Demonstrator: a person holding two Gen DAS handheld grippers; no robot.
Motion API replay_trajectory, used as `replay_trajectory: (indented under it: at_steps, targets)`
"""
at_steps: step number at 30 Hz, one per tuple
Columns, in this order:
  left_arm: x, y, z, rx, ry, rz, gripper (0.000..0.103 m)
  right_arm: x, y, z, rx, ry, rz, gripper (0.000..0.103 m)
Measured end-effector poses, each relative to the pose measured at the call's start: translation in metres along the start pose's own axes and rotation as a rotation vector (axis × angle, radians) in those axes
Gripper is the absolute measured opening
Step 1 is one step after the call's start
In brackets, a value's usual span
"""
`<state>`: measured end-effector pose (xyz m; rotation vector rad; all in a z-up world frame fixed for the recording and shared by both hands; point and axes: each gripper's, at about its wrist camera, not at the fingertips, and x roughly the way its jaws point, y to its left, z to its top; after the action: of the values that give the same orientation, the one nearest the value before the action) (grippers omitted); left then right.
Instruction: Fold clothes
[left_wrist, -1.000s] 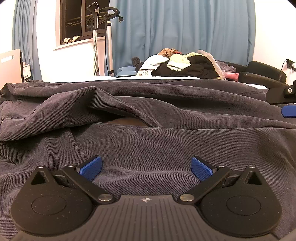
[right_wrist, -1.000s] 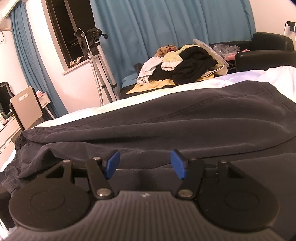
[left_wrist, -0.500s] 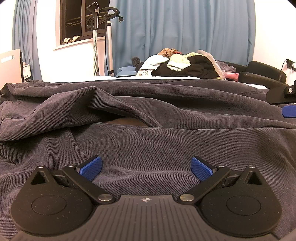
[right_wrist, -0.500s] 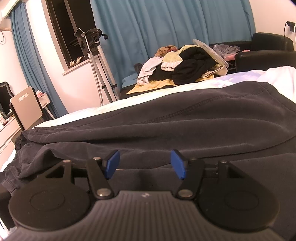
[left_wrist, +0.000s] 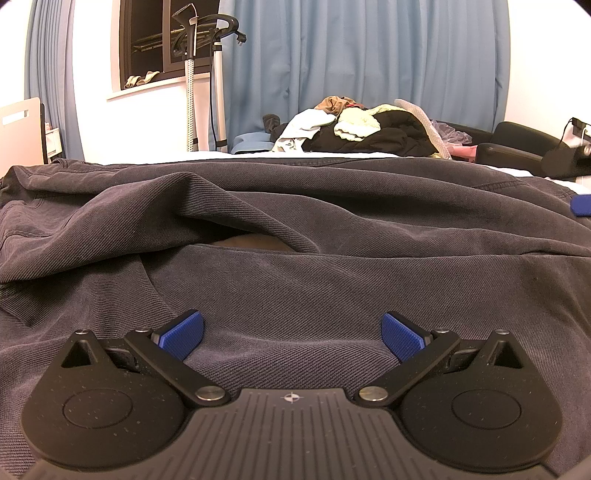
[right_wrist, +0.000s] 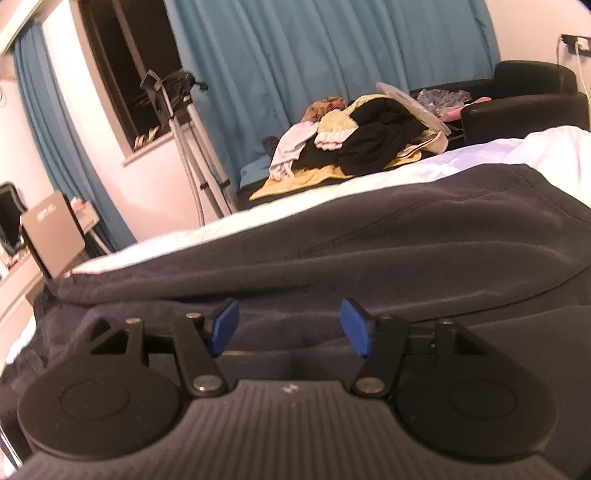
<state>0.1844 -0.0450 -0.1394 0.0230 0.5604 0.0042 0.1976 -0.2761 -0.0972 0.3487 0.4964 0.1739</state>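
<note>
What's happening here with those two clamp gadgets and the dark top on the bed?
A person holds a two-finger gripper in each hand over a dark grey sweatshirt spread rumpled on a white bed. The left gripper and right gripper both sit low over the cloth, jaws apart, gripping nothing. No neat fold shows yet. A pile of other clothes waits behind.
</note>
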Motion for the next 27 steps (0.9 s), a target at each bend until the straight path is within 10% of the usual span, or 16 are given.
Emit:
replay_trajectory:
  at_steps: [27]
  targets:
    - [-0.049,0.033,0.018,-0.027,0.02,-0.001,0.102,-0.016,-0.014,0.017,0.076,-0.086,0.022,0.078]
